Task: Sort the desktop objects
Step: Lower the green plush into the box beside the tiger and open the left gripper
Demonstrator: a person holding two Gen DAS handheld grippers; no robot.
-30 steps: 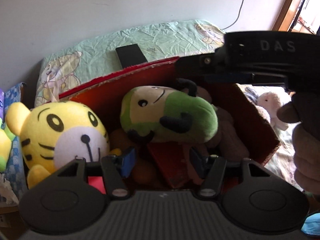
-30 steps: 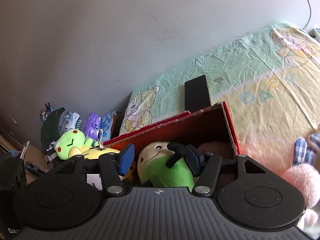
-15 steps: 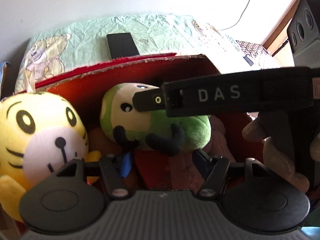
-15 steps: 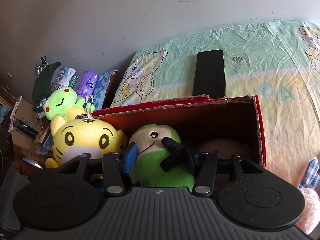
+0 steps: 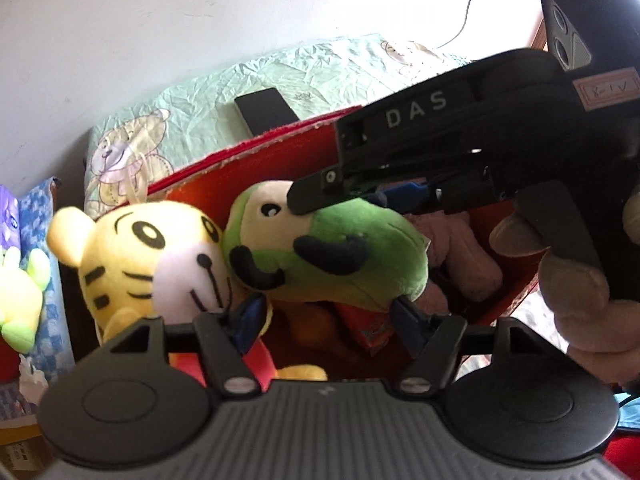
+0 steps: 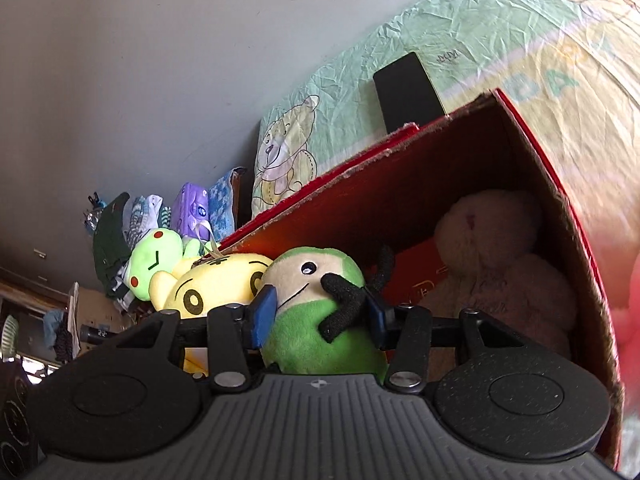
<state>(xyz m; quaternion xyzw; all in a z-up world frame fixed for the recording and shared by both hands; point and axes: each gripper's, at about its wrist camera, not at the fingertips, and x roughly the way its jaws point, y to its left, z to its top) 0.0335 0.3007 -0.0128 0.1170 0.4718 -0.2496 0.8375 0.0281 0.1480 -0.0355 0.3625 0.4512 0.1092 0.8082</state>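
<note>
A green plush (image 5: pixel 360 248) with black limbs lies in the red cardboard box (image 5: pixel 260 152), pressed against a yellow tiger plush (image 5: pixel 160 264). My right gripper (image 5: pixel 356 194) reaches in from the right, held by a hand (image 5: pixel 576 292), and sits on the plush's top. In the right wrist view my right gripper (image 6: pixel 320 314) is shut on the green plush (image 6: pixel 316 344), whose black arm lies against the right pad. My left gripper (image 5: pixel 328 318) is open just below the plush, with nothing held between its blue pads.
A beige bear plush (image 6: pixel 500 264) fills the box's right end (image 6: pixel 540 152). A black phone (image 6: pixel 408 96) lies on the bear-print sheet (image 6: pixel 500 20) behind the box. A lime plush (image 6: pixel 156 256) and cluttered packets sit to the left. Something pink (image 6: pixel 632 300) is at the right edge.
The right gripper has swung lower and further left over the box with the green plush, which now touches the tiger. Its fingers have narrowed slightly. The left gripper stays open.
</note>
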